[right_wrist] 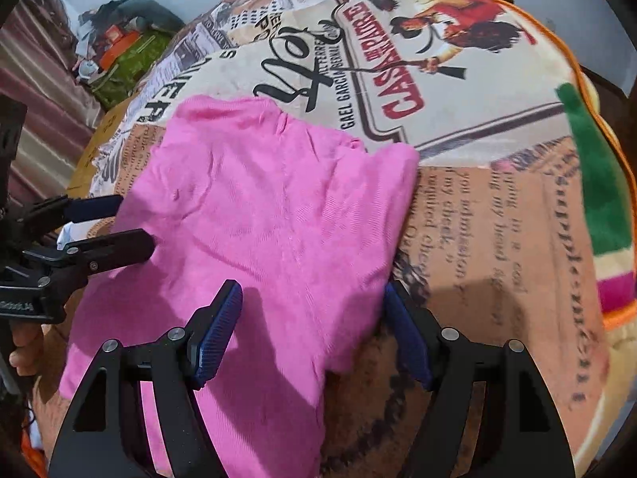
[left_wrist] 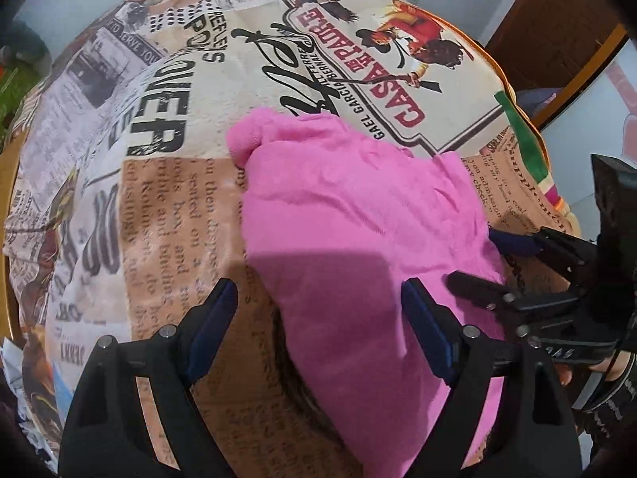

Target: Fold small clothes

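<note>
A small pink garment [left_wrist: 350, 215] lies partly folded on a table covered with a newspaper-print cloth [left_wrist: 159, 207]; it also shows in the right wrist view [right_wrist: 254, 215]. My left gripper [left_wrist: 318, 298] is open and holds nothing, its right finger over the garment's left edge and its left finger over the cloth. My right gripper [right_wrist: 314, 302] is open, straddling the garment's right edge. The right gripper shows in the left wrist view [left_wrist: 477, 255] at the garment's right side. The left gripper shows in the right wrist view [right_wrist: 135, 223] at the garment's left side.
The round table's cloth has an orange trim [right_wrist: 597, 127] at the right edge. A pile of clutter with a green item [right_wrist: 127, 55] lies beyond the table at the far left. A dark wooden door [left_wrist: 557, 20] stands at the far right.
</note>
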`<state>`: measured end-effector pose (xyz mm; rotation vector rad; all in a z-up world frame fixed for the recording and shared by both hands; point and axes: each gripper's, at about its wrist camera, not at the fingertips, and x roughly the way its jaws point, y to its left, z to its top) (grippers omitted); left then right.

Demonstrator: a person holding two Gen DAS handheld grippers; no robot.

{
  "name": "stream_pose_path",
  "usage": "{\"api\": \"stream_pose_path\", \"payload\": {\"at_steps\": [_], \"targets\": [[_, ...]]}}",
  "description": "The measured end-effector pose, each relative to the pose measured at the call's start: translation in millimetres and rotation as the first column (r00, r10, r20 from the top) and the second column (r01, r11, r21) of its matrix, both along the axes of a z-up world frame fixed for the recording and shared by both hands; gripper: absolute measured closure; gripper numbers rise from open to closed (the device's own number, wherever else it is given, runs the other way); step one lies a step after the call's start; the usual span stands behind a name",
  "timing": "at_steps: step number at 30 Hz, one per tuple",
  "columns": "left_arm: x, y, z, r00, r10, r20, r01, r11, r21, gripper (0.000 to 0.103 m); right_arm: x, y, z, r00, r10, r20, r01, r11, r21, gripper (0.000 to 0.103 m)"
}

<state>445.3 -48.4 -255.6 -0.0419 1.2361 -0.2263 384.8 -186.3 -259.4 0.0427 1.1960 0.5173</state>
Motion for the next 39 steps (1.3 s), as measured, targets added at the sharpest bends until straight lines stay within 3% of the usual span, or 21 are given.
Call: {"api": "stream_pose_path", "payload": {"at_steps": [2,4,12,17,23,29,39], "targets": [[4,0,-8,1.000,-0.007,-0.031,0.006,1.000,-0.027,0.024,2,5,-5,1.000,0.015,-0.001,-0.015,1.000,-0.001,0.033],[7,1,-15,0.998,-0.005,-0.059,0.002,0.999,-0.049,0.032,3,8,-7,1.000,0.028,0.006,-0.028,1.000,-0.001,0.040],[9,-4,-20,0.999,-0.040,-0.030,0.038,0.997,-0.061,0.063,9,11,-17,0.999,0.036,-0.036,-0.032,0.996,0.084,0.075],[10,-4,-19,0.999,-0.036,-0.017,0.035,0.996,-0.078,0.073,7,14,-18,0.999,0.036,-0.030,-0.033,0.995,0.092,0.083],[3,-2,6,0.997,-0.046,0.055,0.048,0.998,-0.051,0.078,2,15,3,1.000,0.017,0.008,-0.018,0.993,0.117,0.087],[-6,19,50,0.987,-0.022,0.157,0.027,0.999,-0.032,0.078,-5,26,51,0.995,0.022,0.101,-0.036,0.990,0.138,0.087],[-21,96,121,0.948,0.053,0.312,-0.053,0.999,-0.010,0.078,-7,100,126,0.966,0.068,0.250,-0.114,0.978,0.176,0.087]]}}
